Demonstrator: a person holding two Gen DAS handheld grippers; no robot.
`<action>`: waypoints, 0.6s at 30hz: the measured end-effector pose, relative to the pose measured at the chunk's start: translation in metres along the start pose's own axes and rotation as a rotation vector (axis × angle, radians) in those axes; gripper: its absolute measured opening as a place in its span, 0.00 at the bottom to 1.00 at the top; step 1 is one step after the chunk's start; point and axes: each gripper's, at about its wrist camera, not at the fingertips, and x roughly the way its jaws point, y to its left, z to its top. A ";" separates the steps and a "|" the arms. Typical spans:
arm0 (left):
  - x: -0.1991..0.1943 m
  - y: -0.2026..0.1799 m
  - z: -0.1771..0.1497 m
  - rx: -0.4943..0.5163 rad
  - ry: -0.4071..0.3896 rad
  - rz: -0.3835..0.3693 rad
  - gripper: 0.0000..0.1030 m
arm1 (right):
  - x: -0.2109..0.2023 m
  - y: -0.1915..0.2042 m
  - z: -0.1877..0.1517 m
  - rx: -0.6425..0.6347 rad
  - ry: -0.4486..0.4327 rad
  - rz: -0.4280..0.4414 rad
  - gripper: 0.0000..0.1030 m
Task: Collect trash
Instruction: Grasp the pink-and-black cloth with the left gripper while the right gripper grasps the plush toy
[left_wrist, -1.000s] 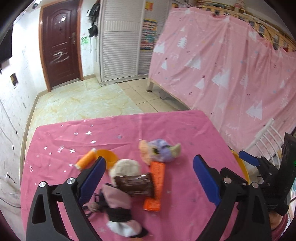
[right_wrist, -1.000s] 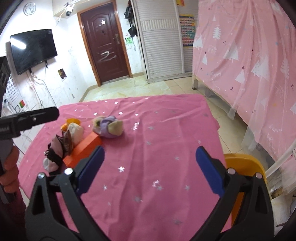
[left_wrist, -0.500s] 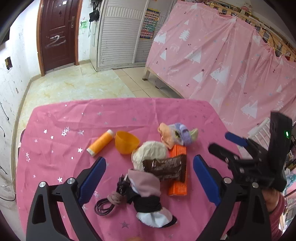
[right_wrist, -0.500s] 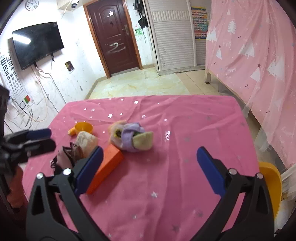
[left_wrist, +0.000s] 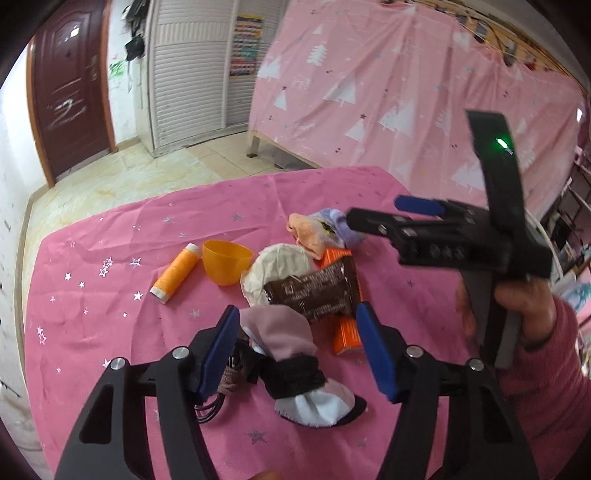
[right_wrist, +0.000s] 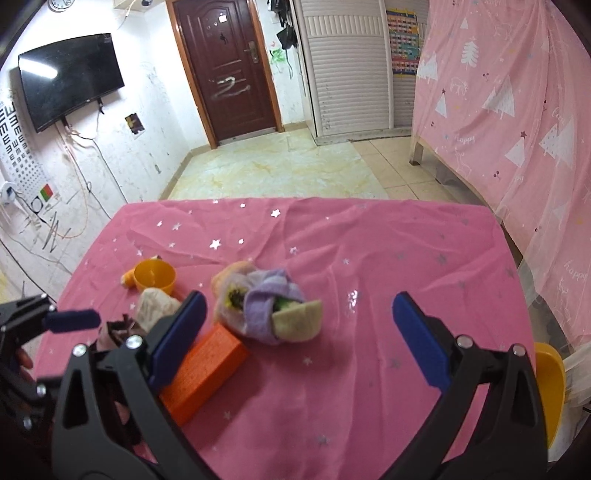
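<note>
I am reading "happy" in pale script on the pink tree-print curtain (right_wrist: 524, 122), and rows of E-shapes on the eye chart (right_wrist: 16, 147) on the white wall. Print on the brown wrapper (left_wrist: 314, 291) and on the colourful poster (right_wrist: 402, 40) is too small for me.

On your surface (left_wrist: 92, 325) the spool (left_wrist: 176, 272) lies left of the cup (left_wrist: 225, 266). Right of the cup sits the cloth ball (left_wrist: 275, 267) — the wrapper (left_wrist: 314, 293) lies on the box (left_wrist: 345, 334). Behind them sits the sock bundle (right_wrist: 267, 304).
</note>
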 end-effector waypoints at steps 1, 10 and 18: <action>-0.002 -0.002 -0.004 0.011 -0.003 -0.001 0.58 | 0.001 0.000 0.000 -0.001 0.001 0.002 0.94; -0.009 -0.009 -0.029 0.030 0.039 -0.018 0.58 | 0.022 0.000 0.002 -0.004 0.044 -0.006 0.94; 0.012 0.001 -0.032 -0.042 0.114 -0.020 0.58 | 0.035 0.002 -0.001 -0.022 0.074 -0.035 0.93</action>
